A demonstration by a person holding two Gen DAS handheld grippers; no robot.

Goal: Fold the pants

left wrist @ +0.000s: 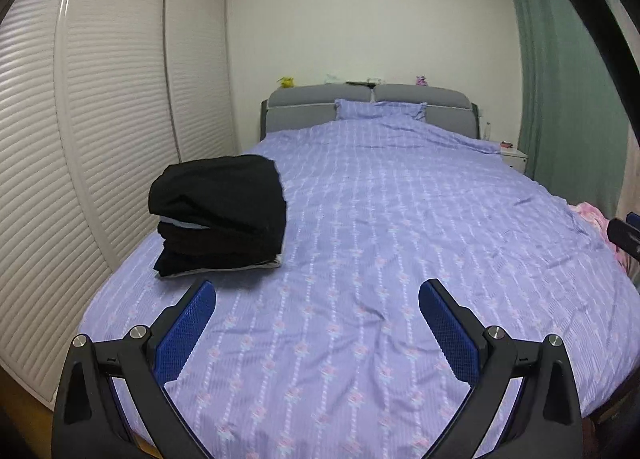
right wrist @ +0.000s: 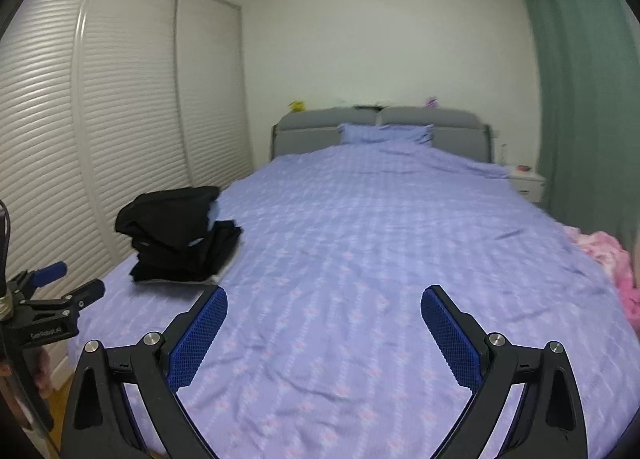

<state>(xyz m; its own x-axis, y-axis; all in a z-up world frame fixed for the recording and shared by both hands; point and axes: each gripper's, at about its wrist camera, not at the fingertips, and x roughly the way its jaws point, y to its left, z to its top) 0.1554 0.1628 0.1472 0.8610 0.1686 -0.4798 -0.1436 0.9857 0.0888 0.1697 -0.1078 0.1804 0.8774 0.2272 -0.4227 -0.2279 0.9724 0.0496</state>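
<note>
Folded black pants are stacked near the bed's left edge; left gripper and right gripper are held apart, empty, angled downward.

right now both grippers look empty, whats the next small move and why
Probably swing toward the pink garment at the bed's right edge to fetch the next piece. The left gripper and right gripper are open with nothing between them, and the black folded stack already sits finished at left.
</note>
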